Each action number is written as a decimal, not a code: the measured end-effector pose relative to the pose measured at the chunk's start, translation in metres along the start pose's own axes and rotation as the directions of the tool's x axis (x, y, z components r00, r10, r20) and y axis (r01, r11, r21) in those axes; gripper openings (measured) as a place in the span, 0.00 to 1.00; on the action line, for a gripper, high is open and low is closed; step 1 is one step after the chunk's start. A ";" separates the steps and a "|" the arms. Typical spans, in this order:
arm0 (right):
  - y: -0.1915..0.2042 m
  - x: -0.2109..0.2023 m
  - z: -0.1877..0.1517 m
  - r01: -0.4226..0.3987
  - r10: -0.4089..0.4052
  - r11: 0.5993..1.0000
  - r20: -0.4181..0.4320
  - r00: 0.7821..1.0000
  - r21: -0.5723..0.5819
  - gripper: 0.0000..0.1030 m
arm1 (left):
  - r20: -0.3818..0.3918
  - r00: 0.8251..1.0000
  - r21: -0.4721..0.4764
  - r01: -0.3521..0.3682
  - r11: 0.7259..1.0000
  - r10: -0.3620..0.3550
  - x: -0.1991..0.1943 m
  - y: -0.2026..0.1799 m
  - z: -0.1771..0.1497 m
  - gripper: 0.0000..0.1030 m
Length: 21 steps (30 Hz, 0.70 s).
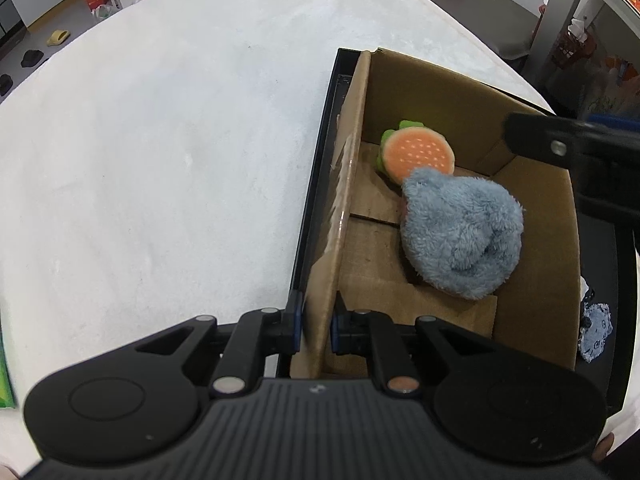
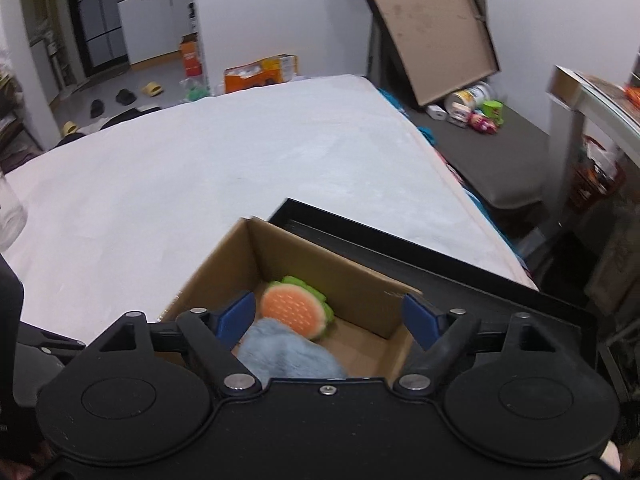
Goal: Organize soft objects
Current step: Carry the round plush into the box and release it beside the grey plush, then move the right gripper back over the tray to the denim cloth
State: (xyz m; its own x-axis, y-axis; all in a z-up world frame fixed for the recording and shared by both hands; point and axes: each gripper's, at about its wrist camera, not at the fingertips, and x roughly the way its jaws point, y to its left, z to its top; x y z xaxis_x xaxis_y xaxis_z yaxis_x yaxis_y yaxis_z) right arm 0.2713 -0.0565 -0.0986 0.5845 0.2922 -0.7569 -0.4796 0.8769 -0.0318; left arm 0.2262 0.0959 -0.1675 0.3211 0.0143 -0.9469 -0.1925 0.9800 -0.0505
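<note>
An open cardboard box (image 1: pixel 536 240) stands in a black tray (image 1: pixel 316 184) on the white bed. Inside lie a burger plush (image 1: pixel 418 156) with an orange bun and green edge, and a fluffy blue plush (image 1: pixel 460 236) that partly covers it. My left gripper (image 1: pixel 316 330) is shut on the box's left wall, one pad on each side. In the right wrist view my right gripper (image 2: pixel 328 318) hangs open over the box (image 2: pixel 340 272), above the blue plush (image 2: pixel 288 356) and the burger plush (image 2: pixel 294 312), gripping nothing. Part of the right gripper shows at the box's far right corner in the left wrist view.
The white bed (image 1: pixel 160 160) spreads to the left and beyond the box. A small blue fabric toy (image 1: pixel 596 332) lies in the tray right of the box. A cardboard panel (image 2: pixel 432 28) leans on the wall, with toys (image 2: pixel 480 116) on a dark mat below.
</note>
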 end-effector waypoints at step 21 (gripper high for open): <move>-0.057 -0.042 -0.058 0.088 -0.091 0.975 0.007 0.996 0.203 0.79 | 0.015 0.991 0.061 -0.132 0.989 0.131 -0.021 -0.025 -0.015 0.48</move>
State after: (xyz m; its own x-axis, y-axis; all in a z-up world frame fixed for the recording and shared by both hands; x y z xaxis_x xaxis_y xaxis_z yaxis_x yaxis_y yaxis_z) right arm 0.2365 -0.1409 -0.1031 0.6303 0.2139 -0.7463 -0.2837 0.9583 0.0351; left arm 0.2107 0.0678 -0.1512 0.3070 0.1454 -0.9405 -0.1758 0.9799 0.0941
